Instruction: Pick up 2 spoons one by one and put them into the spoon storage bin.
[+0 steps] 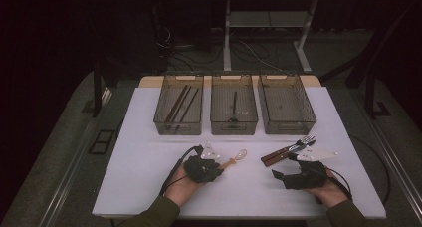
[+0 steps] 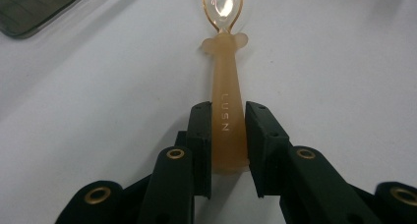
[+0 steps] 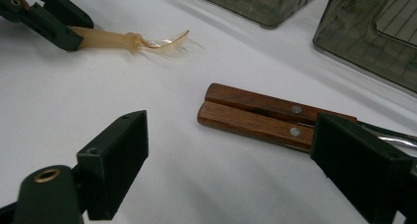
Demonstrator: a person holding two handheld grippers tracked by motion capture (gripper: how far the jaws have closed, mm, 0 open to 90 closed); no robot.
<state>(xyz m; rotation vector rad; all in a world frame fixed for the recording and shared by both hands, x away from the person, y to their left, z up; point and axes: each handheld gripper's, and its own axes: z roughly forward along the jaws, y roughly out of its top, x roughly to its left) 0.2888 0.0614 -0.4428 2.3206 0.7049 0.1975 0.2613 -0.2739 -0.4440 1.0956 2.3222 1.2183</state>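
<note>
Left tongs (image 1: pixel 219 166) on white tabletop (image 1: pixel 149 137), closed around amber spoon (image 1: pixel 236 159); right tongs (image 1: pixel 281 178) wide open, holding nothing, near wooden-handled forks (image 1: pixel 286 151).

Left gripper view: spoon handle (image 2: pixel 227 121) between both pads, touching.

Right gripper view: forks' handles (image 3: pixel 255 117) beside far jaw, untouched.

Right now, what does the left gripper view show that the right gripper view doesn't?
Left gripper view: the lettering along the spoon handle, and the left gripper with a pad on each side of that handle.
Right gripper view: two wooden handles lying side by side between the wide-open jaws of the right gripper.
Both: the spoon held by the left gripper, the white table and part of a grey bin.
</note>
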